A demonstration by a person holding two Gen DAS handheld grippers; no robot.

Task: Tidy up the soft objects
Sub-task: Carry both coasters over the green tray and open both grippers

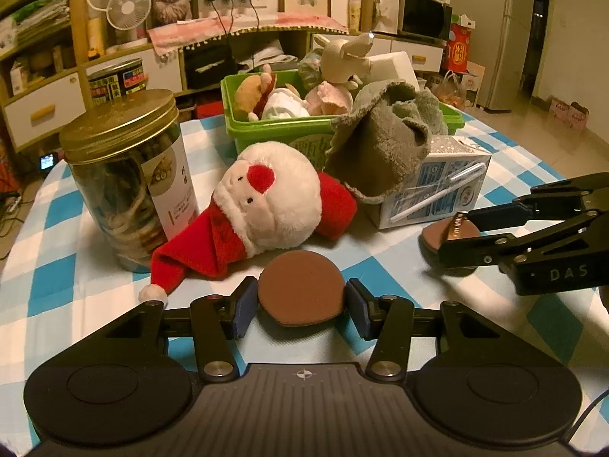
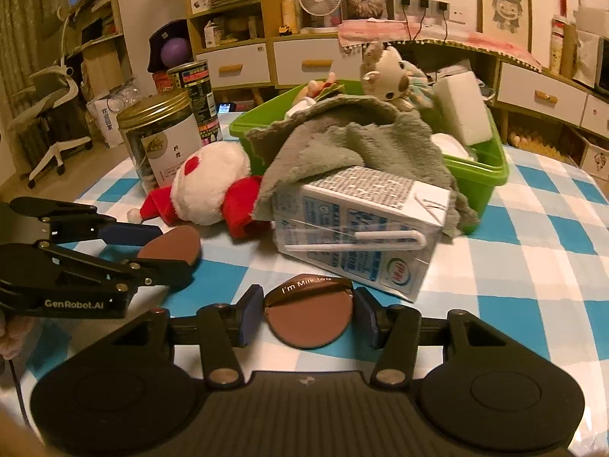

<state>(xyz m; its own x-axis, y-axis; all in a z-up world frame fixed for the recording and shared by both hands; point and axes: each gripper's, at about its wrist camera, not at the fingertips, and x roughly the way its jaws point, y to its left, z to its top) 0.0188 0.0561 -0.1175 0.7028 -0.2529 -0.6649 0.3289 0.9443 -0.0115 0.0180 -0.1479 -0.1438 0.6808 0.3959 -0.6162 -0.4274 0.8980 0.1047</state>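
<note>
My left gripper (image 1: 301, 301) is shut on a plain brown round pad (image 1: 300, 291) just above the checked tablecloth. My right gripper (image 2: 310, 314) is shut on a second brown round pad (image 2: 310, 320) with an "I'm Milk tea" band. Each gripper shows in the other's view: the right one (image 1: 455, 238) at the right of the left wrist view, the left one (image 2: 167, 245) at the left of the right wrist view. A Santa plush (image 1: 266, 202) lies on the cloth ahead. A grey towel (image 1: 380, 141) drapes from the green bin (image 1: 266, 133) over a milk carton (image 2: 357, 228). Several plush toys sit in the bin.
A gold-lidded jar (image 1: 129, 179) stands left of the Santa plush, with a dark can (image 2: 196, 91) behind it. A white foam block (image 2: 462, 110) leans in the bin. Shelves, drawers and a fridge line the room behind the table.
</note>
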